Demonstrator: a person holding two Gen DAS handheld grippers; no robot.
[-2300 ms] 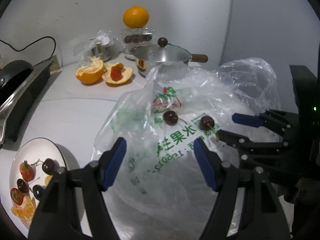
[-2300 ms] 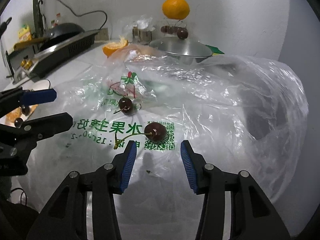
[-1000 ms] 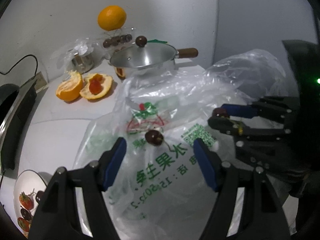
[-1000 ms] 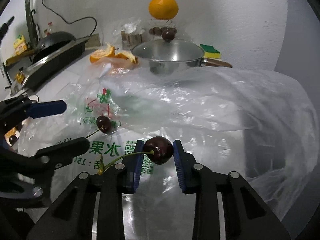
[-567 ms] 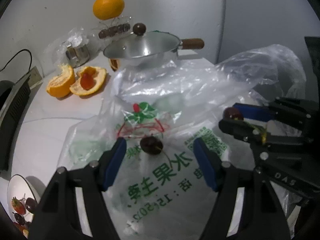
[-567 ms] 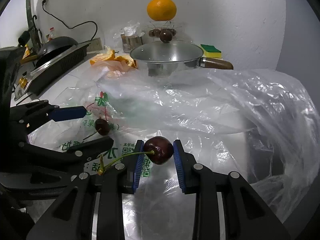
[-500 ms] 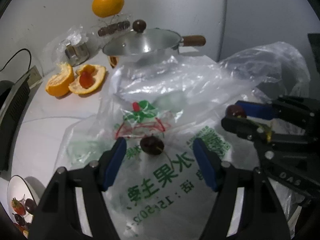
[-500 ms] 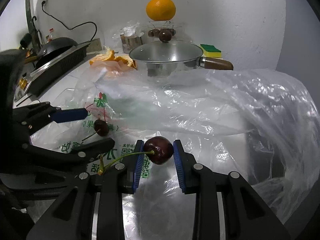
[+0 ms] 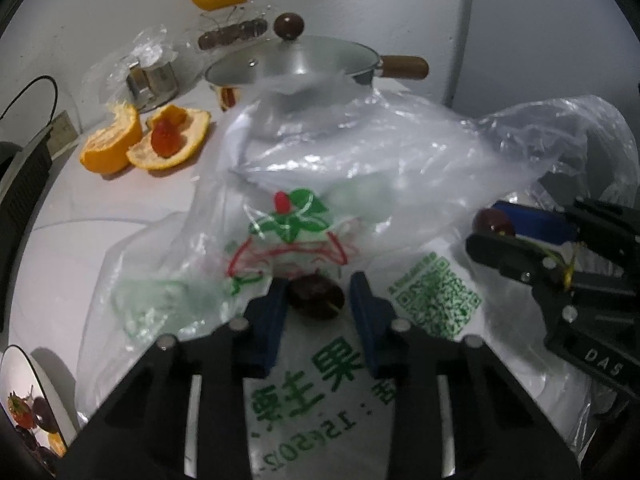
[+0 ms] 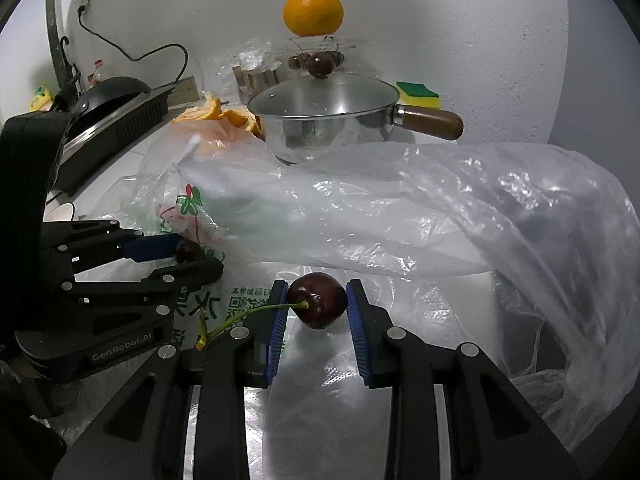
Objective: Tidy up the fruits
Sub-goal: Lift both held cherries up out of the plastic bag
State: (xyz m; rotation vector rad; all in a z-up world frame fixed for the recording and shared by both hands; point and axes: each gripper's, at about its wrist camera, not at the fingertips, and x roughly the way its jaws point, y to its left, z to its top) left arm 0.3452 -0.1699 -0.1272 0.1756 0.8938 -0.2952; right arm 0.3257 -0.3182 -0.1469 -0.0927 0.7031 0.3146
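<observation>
Green Chinese characters "水果" and a green QR code printed on the crinkled clear plastic bag, "GenRobot.AI" in grey on the black left claw body, "DAS" on the black right claw body

White plastered wall behind a pale tabletop. Black cable runs down the wall from a socket. Lighting dim, cool.
</observation>
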